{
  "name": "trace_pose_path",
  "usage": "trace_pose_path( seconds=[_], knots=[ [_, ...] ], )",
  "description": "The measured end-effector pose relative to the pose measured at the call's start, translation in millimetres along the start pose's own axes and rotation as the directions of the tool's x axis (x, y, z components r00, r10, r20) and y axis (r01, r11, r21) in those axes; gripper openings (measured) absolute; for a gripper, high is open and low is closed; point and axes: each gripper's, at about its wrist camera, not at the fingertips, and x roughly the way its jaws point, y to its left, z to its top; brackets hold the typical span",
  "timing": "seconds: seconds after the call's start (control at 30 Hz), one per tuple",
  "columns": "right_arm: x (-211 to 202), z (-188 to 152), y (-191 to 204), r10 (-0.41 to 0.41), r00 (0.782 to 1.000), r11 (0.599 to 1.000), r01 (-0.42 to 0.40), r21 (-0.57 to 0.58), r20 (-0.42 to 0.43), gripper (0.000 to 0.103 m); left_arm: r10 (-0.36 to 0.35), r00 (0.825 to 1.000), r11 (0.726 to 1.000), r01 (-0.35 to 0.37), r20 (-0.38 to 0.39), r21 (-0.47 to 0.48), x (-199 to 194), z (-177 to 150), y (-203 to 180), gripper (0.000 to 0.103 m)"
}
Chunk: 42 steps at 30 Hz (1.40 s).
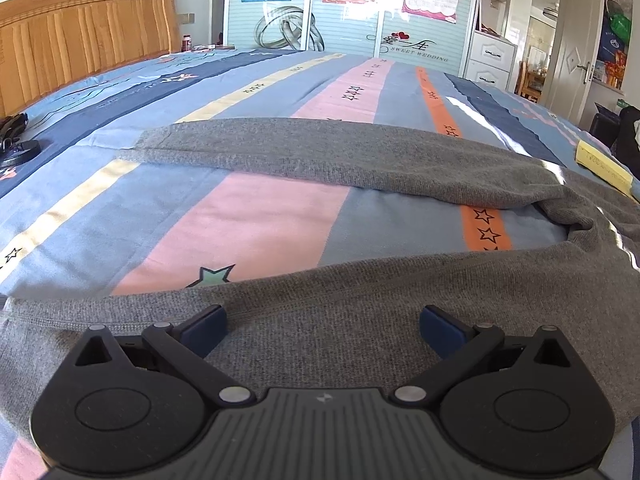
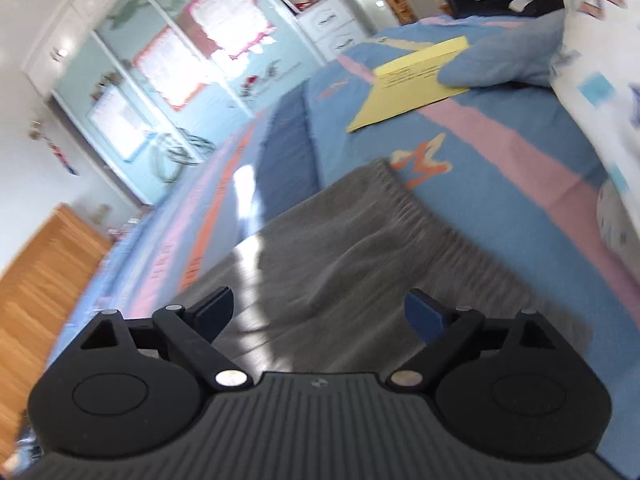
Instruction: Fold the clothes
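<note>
- Your left tool (image 1: 322, 322) is spread wide and grips nothing; it hovers low over the near hem band of the grey garment (image 1: 360, 152), probably so you can pinch that edge.
- Your right tool (image 2: 320, 312) is also wide and holds nothing, aimed along a grey ribbed end (image 2: 400, 200) toward 12 o'clock; the view is blurred, so contact is unclear.
- That garment lies spread on the striped bed (image 1: 260, 220), one long part toward 12 o'clock and another just under your left tool, with bedding showing between them, so it looks unfolded.
- Beyond it, a yellow booklet (image 2: 416, 80) rests at 1 o'clock in the right view, well apart from the cloth.
- At 10 o'clock in the left view stands the wooden headboard (image 1: 80, 40).
</note>
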Motion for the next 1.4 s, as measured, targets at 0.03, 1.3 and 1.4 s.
trace_pose_path(
  seconds=[0.03,1.3,1.4],
  knots=[
    [-9.7,-5.3,-1.8,0.027,1.000,0.999,-0.027,0.021,0.010,0.093,0.002,1.000,1.000,-0.002,0.000,-0.004,-0.2,-0.4,0.9,0.102],
    [-40.5,-45.1,-15.1,-0.139,0.990,0.990,0.138,-0.015,-0.013,0.087,0.007,1.000,1.000,-0.007,0.004,0.017,-0.2,-3.1,2.7,0.102],
    [-42.1,-47.3,-9.3,-0.164,0.986,0.986,0.164,-0.034,-0.012,0.087,0.003,1.000,1.000,-0.003,0.013,0.015,-2.7,-5.7,2.6,0.102]
  ],
)
